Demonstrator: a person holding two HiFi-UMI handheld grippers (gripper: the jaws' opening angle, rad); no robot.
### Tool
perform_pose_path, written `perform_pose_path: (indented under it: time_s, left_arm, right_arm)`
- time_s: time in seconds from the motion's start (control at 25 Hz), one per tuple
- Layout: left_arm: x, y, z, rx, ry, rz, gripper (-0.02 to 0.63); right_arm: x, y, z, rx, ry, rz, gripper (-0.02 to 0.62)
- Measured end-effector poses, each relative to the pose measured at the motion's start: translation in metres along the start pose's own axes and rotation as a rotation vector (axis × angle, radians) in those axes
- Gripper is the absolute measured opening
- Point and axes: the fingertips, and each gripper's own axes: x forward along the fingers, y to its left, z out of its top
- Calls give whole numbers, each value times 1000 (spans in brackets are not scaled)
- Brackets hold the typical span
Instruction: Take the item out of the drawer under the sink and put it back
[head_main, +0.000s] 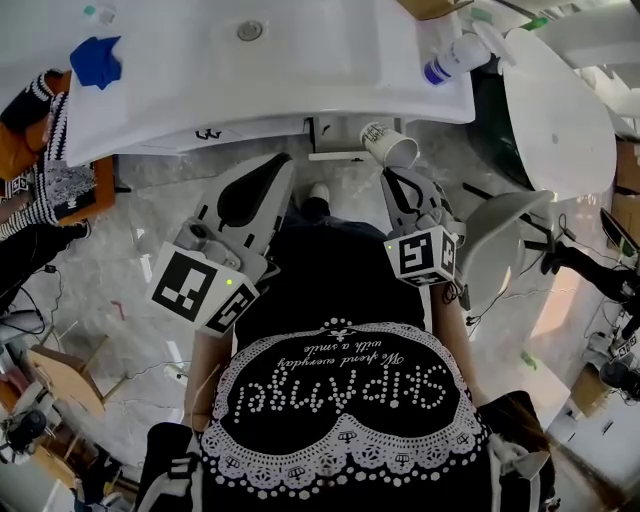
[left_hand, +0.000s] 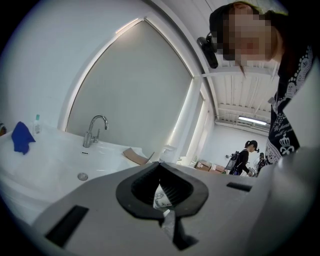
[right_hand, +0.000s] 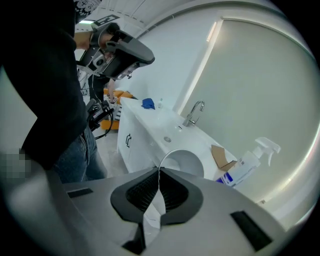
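While the left gripper (head_main: 282, 168) hangs with its jaws closed together in front of the cabinet front (head_main: 230, 135) under the sink counter (head_main: 300, 70), the paper cup (head_main: 392, 148) sits to its right, well apart from it. The cup is pinched at the rim by the right gripper (head_main: 393, 174). The right jaws are clamped on the cup's near wall, one pad inside and one outside. The cup is held just in front of the counter edge, left of the spray bottle (head_main: 455, 55). It is white, with a dark printed design on its outer wall, and is tipped so that its open mouth faces back toward the right gripper. A small white printed patch shows through the hollow between the left pads; what it is cannot be made out. In the right gripper view the jaws cover the lower part of the cup's near wall.
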Motion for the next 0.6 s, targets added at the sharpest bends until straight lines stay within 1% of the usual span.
perform_pose_path:
  time_s: [0.24, 0.6]
  left_arm:
    - [1, 1, -2, -11, 5, 8, 5]
    - [7, 2, -1, -23, 5, 24, 5]
  right_arm:
    - [23, 7, -21, -42, 43, 45, 21]
    - [37, 7, -36, -48, 63, 75, 21]
